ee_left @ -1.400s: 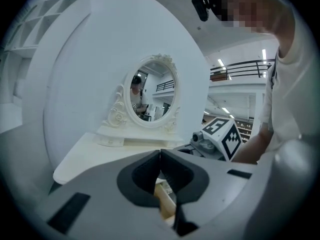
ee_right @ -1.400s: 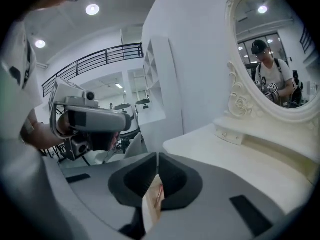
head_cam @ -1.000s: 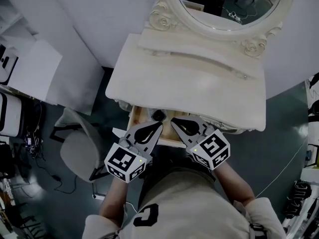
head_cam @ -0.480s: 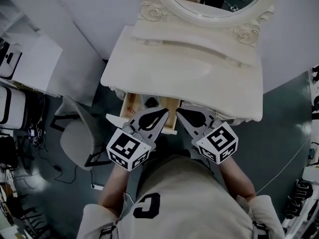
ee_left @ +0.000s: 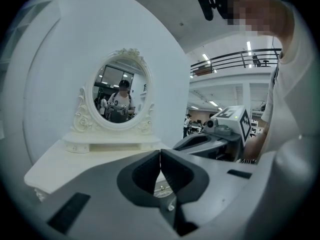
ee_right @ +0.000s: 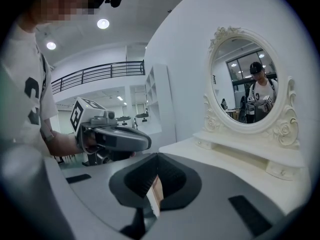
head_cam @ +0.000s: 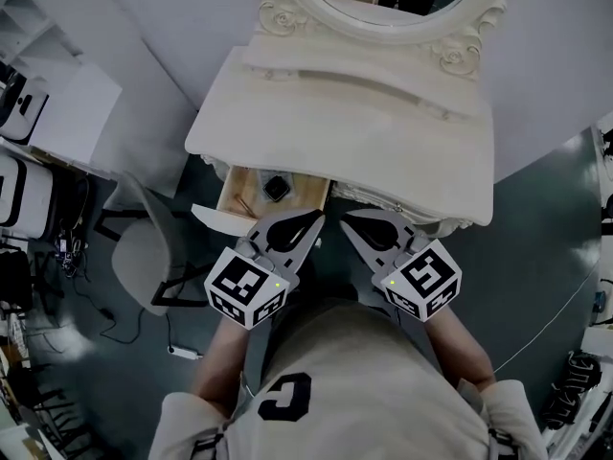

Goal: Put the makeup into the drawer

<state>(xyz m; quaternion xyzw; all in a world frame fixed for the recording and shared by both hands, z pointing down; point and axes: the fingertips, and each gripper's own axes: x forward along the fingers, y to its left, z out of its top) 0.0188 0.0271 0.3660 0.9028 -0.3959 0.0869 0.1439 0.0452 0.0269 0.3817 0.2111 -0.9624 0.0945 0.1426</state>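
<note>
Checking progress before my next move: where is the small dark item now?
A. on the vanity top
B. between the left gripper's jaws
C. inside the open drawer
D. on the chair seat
C: the head view shows the small dark item lying on the wooden floor of the open drawer.

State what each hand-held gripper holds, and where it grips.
Nothing is held: the left hand-held gripper and the right hand-held gripper both have their jaws shut together, empty.

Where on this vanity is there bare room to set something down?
The tabletop between mirror shelf and front edge is bare. The open drawer has room right of the dark case. Crowded in front: left tongs and right tongs side by side.
</note>
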